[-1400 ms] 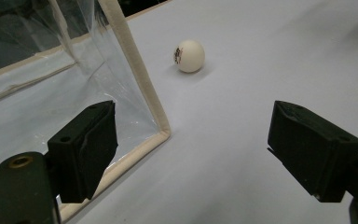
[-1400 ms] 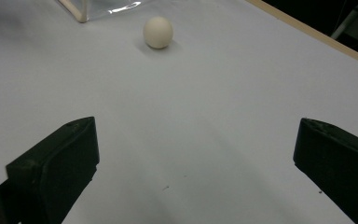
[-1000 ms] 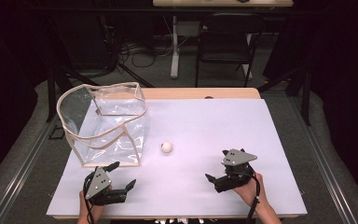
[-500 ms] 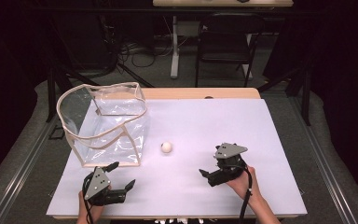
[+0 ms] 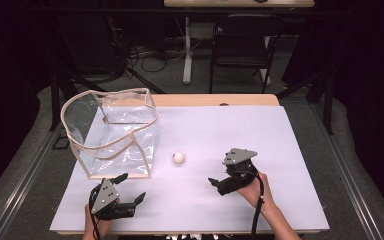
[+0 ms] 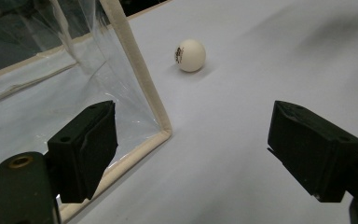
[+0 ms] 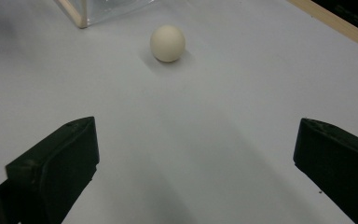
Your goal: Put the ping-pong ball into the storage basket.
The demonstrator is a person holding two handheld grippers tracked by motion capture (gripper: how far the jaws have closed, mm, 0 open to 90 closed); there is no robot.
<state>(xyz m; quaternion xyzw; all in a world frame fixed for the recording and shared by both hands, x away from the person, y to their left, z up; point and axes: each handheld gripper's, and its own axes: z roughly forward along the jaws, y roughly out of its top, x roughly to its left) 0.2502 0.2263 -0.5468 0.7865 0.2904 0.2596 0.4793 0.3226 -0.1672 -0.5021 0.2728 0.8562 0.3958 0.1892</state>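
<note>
A small white ball (image 5: pixel 178 158) rests on the white tabletop (image 5: pixel 220 130), just right of a clear plastic box with cream edging (image 5: pixel 111 131). My right gripper (image 5: pixel 219 174) is to the ball's right and a little nearer me, open and pointing at it. In the right gripper view the ball (image 7: pixel 167 43) lies ahead of the right gripper (image 7: pixel 193 163), whose wide jaws hold nothing. My left gripper (image 5: pixel 131 188) is open near the front edge, below the box. In the left gripper view the ball (image 6: pixel 190 55) sits beyond the left gripper (image 6: pixel 191 140), with the box corner (image 6: pixel 161 126) by the left-hand jaw.
The box stands open-topped at the table's left rear. A wooden strip (image 5: pixel 215 100) borders the far edge of the tabletop. Beyond it are a dark chair (image 5: pixel 242 47) and cables on the floor. White surface stretches to the right of the ball.
My right gripper has moved left and away from me, toward the ball. The left gripper, ball and box have stayed put.
</note>
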